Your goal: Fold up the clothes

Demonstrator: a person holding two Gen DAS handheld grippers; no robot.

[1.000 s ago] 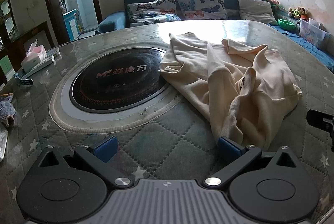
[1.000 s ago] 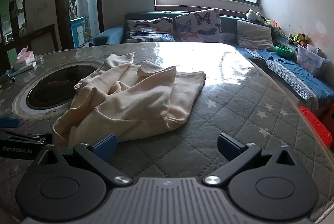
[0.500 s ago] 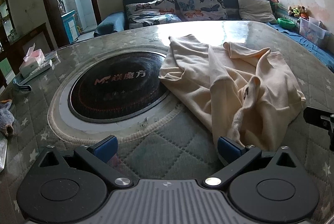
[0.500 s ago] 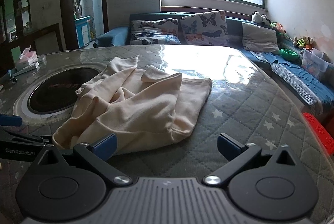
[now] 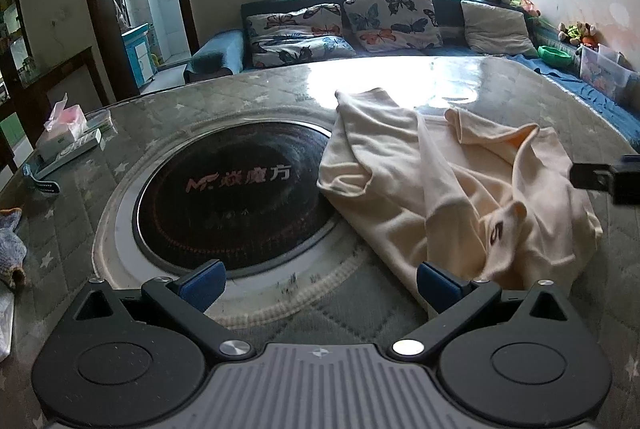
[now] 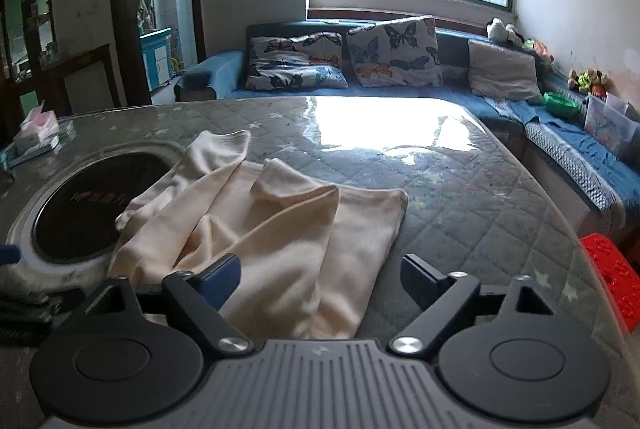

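A round table (image 5: 500, 85) covered in a grey star-quilted cloth under clear film fills the room's middle, with a sofa beneath the window behind it. Nearest in the left wrist view, the left gripper (image 5: 320, 279) is held low over the cloth, its blue-padded fingers apart and empty. In the right wrist view the right gripper (image 6: 320, 273) is likewise held with its fingers spread, gripping nothing, above the near hem. Just beyond both, the cream garment (image 5: 452, 189) is seen crumpled, bunched into ridges, one edge draped over the black hotplate (image 5: 224, 197) set in the table. For a clean fold, two matching corners are best pinched close to the edge and the cloth drawn flat. Which parts are sleeves or legs cannot be made out; the garment's near edge is hidden behind the gripper bodies.
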